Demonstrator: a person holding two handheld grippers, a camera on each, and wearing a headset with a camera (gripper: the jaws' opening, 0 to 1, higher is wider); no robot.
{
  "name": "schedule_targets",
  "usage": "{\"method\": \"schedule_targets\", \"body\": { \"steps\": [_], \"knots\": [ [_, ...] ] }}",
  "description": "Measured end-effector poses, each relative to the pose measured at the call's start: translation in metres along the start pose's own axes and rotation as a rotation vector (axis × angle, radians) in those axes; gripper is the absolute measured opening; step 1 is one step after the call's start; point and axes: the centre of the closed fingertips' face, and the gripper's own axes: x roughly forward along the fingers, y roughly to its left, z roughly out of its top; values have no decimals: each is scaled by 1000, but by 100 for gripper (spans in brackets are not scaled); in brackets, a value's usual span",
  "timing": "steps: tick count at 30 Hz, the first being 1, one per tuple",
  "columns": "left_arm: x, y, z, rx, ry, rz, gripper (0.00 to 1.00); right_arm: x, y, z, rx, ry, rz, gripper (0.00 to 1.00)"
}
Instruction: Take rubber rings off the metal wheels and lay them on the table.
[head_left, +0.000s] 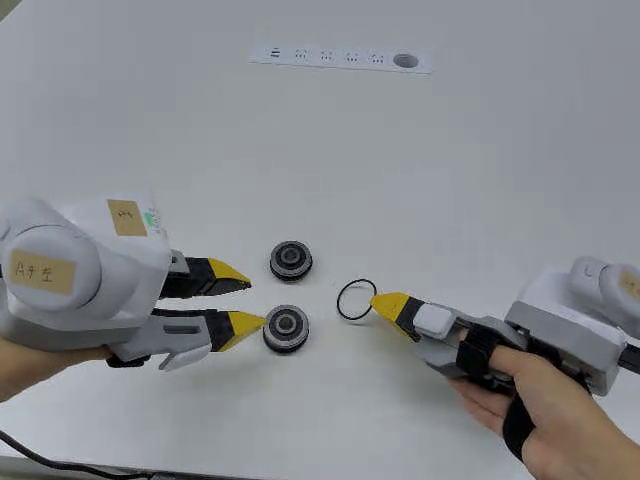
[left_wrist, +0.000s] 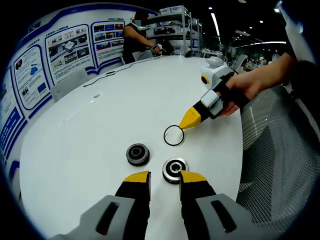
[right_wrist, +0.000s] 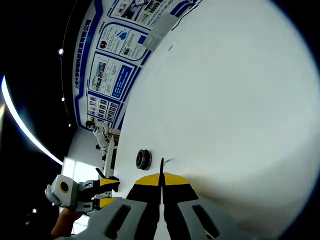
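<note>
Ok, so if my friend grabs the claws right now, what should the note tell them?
Left claw: open, tips right at the nearer round black-and-metal wheel, not clamping it.
Right claw: shut, pinching the edge of the thin black rubber ring, which lies flat on the white table.
The farther wheel sits apart from both claws.
Done: one ring is off and on the table.
Left: let go of it, then check both wheels; I cannot tell if any rings remain on them.
</note>
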Motion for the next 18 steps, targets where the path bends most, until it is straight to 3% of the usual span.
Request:
{"method": "schedule_targets", "body": {
  "steps": [4,9,15,18],
  "knots": [
    [0,0,1,-3,-6,3,23,-6,-11,3,11,-23,-56,2],
    [-1,0,1,-4,-7,4,23,-11,-16,5,7,-31,-83,2],
    [-2,-1,0,-6,-6,3,23,-14,-19,7,-80,-35,-128,2],
    [-1,-2,-1,-3,-1,1,23,-18,-24,9,-166,-38,-170,5]
  ]
}}
